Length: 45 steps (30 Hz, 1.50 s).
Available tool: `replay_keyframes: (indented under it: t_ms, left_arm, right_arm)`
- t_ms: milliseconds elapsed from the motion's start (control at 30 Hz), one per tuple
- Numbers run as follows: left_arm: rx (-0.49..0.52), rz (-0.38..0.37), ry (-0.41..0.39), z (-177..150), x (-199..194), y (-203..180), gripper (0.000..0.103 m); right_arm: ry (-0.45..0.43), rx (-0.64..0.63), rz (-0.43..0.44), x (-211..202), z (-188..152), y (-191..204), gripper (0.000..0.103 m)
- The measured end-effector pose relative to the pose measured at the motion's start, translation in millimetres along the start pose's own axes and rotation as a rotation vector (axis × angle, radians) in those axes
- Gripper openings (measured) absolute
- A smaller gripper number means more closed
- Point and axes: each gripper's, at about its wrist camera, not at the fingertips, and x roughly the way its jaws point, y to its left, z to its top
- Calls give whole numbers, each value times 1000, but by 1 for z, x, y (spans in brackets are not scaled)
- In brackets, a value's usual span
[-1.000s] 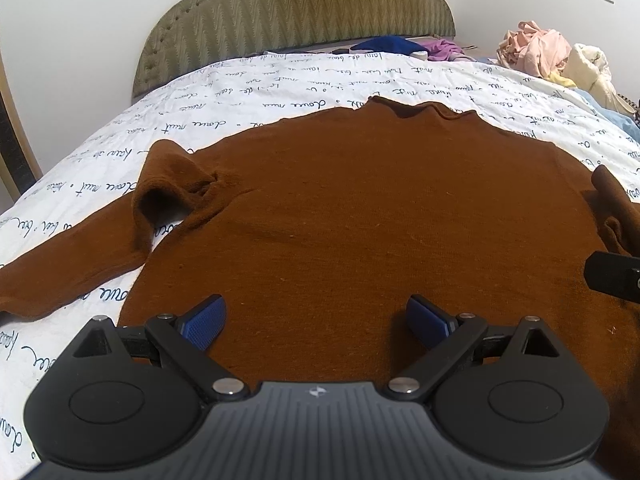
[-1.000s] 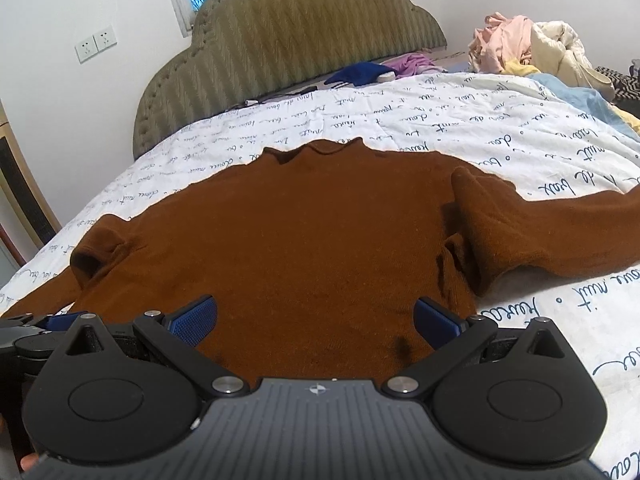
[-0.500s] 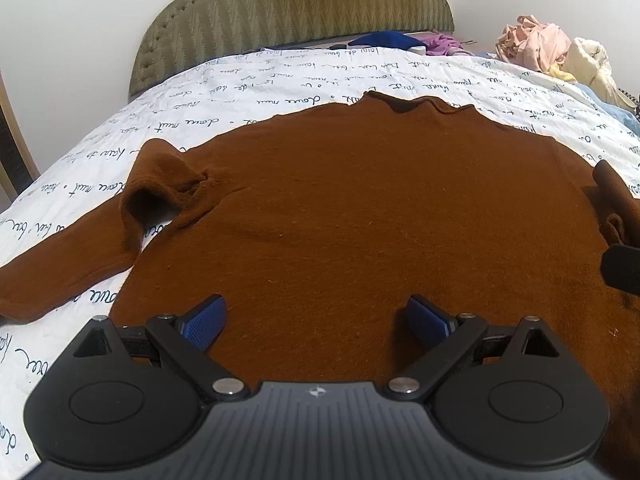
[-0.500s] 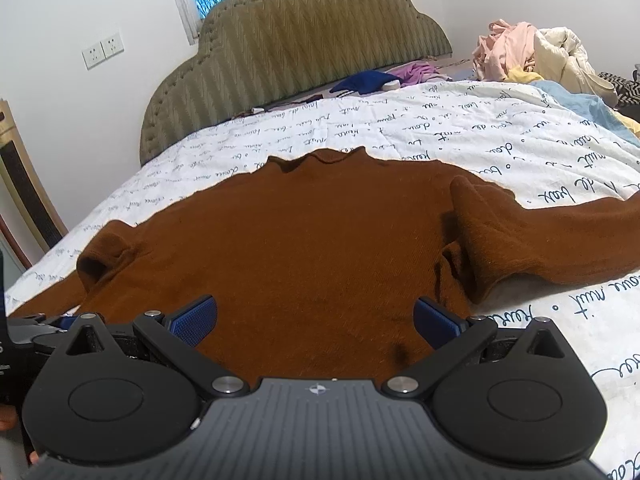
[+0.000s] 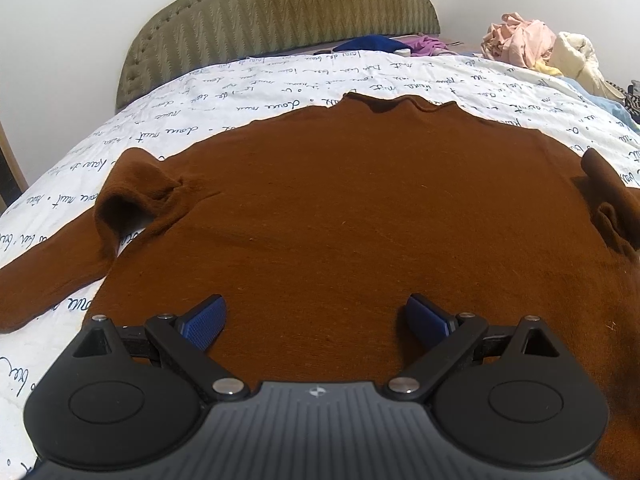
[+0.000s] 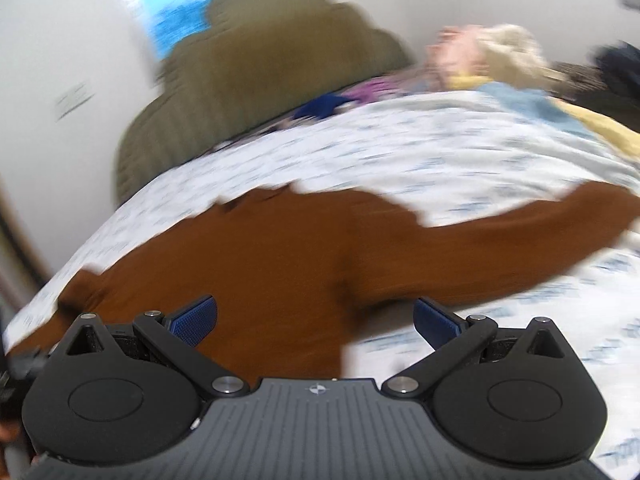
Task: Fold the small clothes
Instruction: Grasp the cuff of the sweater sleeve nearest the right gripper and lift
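A brown knit sweater (image 5: 352,216) lies flat on the bed, neck toward the headboard. Its left sleeve (image 5: 48,268) runs off to the left with a bunched fold at the armpit. My left gripper (image 5: 316,316) hovers open over the sweater's lower hem, nothing between its blue pads. The right wrist view is motion-blurred: the sweater (image 6: 260,264) fills the lower left and its right sleeve (image 6: 520,236) stretches out to the right. My right gripper (image 6: 316,316) is open above the sweater's right side edge, holding nothing.
A white bedsheet (image 5: 280,84) with script print covers the bed. A green padded headboard (image 5: 280,12) stands at the back. Several loose clothes (image 5: 532,44) are piled at the far right, and blue and purple garments (image 5: 380,44) lie near the headboard.
The right gripper has swung quickly to the right and upward, blurring its view and bringing the right sleeve into it. The left gripper has eased slightly forward; the right gripper's tip has left its view.
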Motion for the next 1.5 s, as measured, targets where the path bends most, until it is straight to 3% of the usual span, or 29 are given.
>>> replay_keyframes:
  t_ms: [167,300,400,567,700,800,833,867,900,967,1033,1167,1400,1500]
  left_arm:
    - [7,6,-4,-3,3,-3,98]
    - [15,18,-19,-6,4,-6,99]
    - [15,24,-26,-8,5,-7,100]
    - [-3,16,-27,-9,6,-4,102]
    - [-26,0,-24,-10,7,0,103]
    - [-27,2,-26,-10,7,-1,103]
    - [-25,4,-26,-10,7,-2,103]
    - [-23,6,-27,-10,8,-3,103]
    - [-23,6,-28,-11,8,-3,103]
    - [-25,5,-29,-11,7,-3,103]
    - [-29,1,-29,-11,7,-2,103]
    - [-30,0,-29,-12,7,-2,103]
    - [33,61,-56,-13,1,-15,103]
    - [33,56,-53,-12,0,-13,103]
  right_arm:
    - [-84,241,-86,-15,15,-83,103]
    - [-191,320,-239,-28,28,-140,103]
    - [-228,418,-293,-26,36,-186,98]
    - [-226,657,-221,-1,35,-252,87]
    - [-257,770,-141,19,33,-271,83]
    - [-267,787,-119,28,39,-273,67]
    - [-262,794,-113,30,42,-277,57]
    - [-252,798,-106,32,44,-278,45]
    - [-241,797,-101,35,45,-279,42]
    - [-216,780,-124,40,48,-277,20]
    - [-212,758,-164,39,49,-273,12]
    - [-263,692,-262,22,53,-265,11]
    - [-381,305,-647,-13,79,-221,11]
    - [-467,204,-747,-32,87,-199,11]
